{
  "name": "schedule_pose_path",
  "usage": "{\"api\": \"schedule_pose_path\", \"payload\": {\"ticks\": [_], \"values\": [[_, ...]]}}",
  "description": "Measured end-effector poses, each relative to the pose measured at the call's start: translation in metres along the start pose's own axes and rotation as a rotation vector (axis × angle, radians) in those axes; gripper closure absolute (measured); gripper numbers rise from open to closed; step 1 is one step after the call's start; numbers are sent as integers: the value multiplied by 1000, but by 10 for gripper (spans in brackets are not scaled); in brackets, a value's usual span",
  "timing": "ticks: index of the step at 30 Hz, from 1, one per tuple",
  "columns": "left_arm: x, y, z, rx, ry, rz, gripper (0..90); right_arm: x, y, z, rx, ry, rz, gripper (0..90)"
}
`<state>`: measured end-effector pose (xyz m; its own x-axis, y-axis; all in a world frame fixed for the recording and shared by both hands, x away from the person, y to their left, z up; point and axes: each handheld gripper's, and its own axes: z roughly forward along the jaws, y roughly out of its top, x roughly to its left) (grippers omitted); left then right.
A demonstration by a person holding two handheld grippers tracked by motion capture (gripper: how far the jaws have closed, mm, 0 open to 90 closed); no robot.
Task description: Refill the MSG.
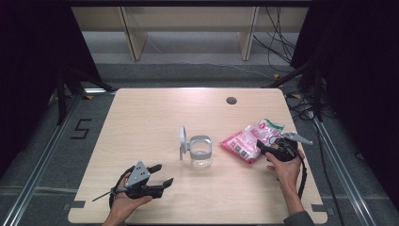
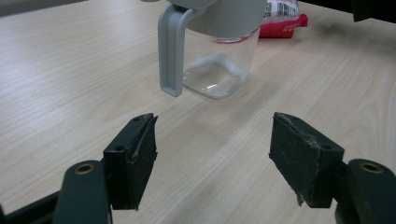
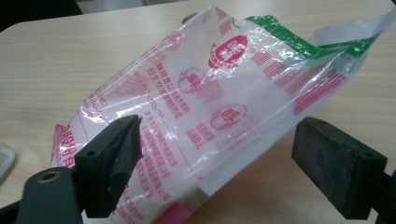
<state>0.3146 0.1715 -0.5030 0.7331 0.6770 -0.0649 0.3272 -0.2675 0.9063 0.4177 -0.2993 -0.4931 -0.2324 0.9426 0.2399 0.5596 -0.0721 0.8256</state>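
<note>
— Near the right edge of the pale wooden table [image 1: 141, 117], what was the right gripper [image 1: 272, 147] facing?

— The pink-and-white printed plastic packet with a green strip at its far end [image 1: 250, 139]. It lay flat on the wood, its long axis running from the pink near end, by the jaws, up and away toward the green end. In the right gripper view the packet [image 3: 205, 107] sat between the two black jaws, which stood wide apart, neither pad pressing the film as far as I could tell.

— So nothing was gripped?

— Nothing. The left gripper [image 1: 157, 175] was likewise spread, empty, low at the front left of the table.

— And the clear plastic square jar with the grey rim and hinged grey lid standing open [image 1: 200, 151]?

— Upright at the table's middle, lid tipped up on its left side. From the left gripper view it [image 2: 219, 56] stood ahead of the open jaws and well apart from them, with the packet's pink end beyond it.

— Which hand was nearer to what?

— The right to the packet, plainly; the left to the jar. I judged the next move a closing of the right jaws across the packet's short width, near its pink end.
</note>
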Motion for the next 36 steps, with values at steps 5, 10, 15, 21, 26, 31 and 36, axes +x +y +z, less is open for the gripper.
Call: {"api": "schedule_pose_path", "payload": {"ticks": [5, 10, 15, 21, 26, 31, 36], "values": [[-3, 1, 1, 8, -1, 12, 308, 1, 0, 5, 23, 3, 36, 193], [-1, 0, 1, 5, 3, 6, 308, 0, 0, 11, 16, 11, 43, 209], [-1, 0, 1, -1, 1, 5, 309, -6, -1, 19, -3, 37, 0, 240], [-2, 0, 0, 5, 2, 7, 309, -3, 5, 25, 28, 26, -10, 292], [-1, -1, 0, -3, 0, 5, 309, -3, 6, 29, 39, 22, 0, 346], [-1, -1, 0, 3, 4, 4, 309, -8, 4, 35, 9, 45, 31, 406], [-1, -1, 1, 4, 3, 5, 309, -4, 4, 37, 22, 55, 86, 519]]}}
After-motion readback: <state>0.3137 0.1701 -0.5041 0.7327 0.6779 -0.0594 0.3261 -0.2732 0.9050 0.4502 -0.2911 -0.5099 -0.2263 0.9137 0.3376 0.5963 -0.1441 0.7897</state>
